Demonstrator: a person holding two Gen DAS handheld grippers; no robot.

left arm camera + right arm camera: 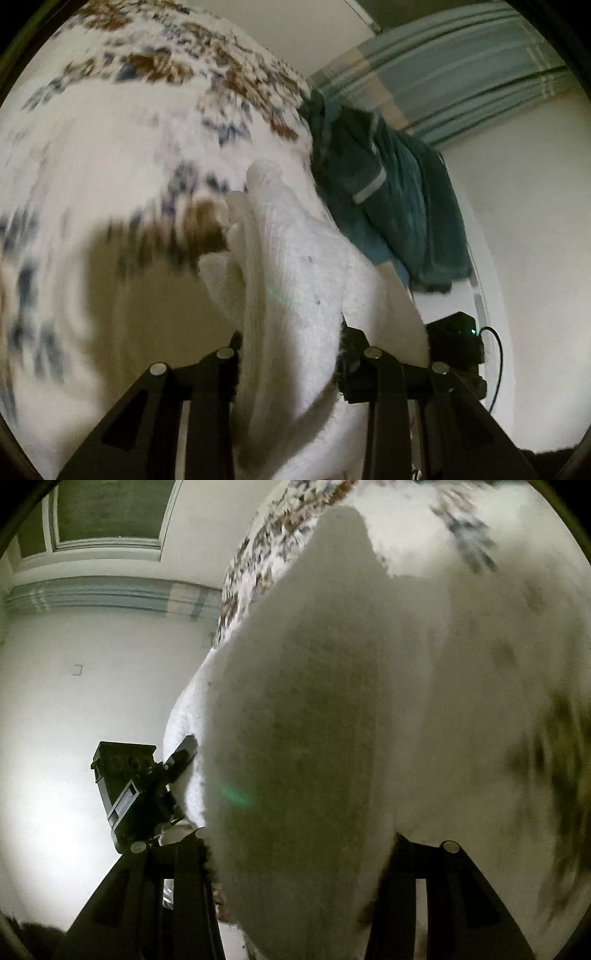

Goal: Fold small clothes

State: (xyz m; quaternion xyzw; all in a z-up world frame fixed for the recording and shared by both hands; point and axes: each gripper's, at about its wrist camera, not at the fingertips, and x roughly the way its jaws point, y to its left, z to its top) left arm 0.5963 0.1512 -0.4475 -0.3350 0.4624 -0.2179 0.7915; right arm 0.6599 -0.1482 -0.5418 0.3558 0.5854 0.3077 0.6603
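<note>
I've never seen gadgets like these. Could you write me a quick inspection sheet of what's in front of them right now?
Surface: floral bedspread, blurred.
Job's things: white towel held up between both tools.
Clutter: dark teal garment heaped at the bedspread's edge.
Grippers: left gripper and right gripper each closed on the towel.
Cables: thin black cable beside the right gripper.
Surroundings: pale wall, striped blue fabric, window.

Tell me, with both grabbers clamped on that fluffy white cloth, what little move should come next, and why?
Probably lower it flat onto the patterned bedspread. The left gripper and right gripper each pinch the white cloth, which hangs bunched and lifted, so it likely needs spreading before any fold.
</note>
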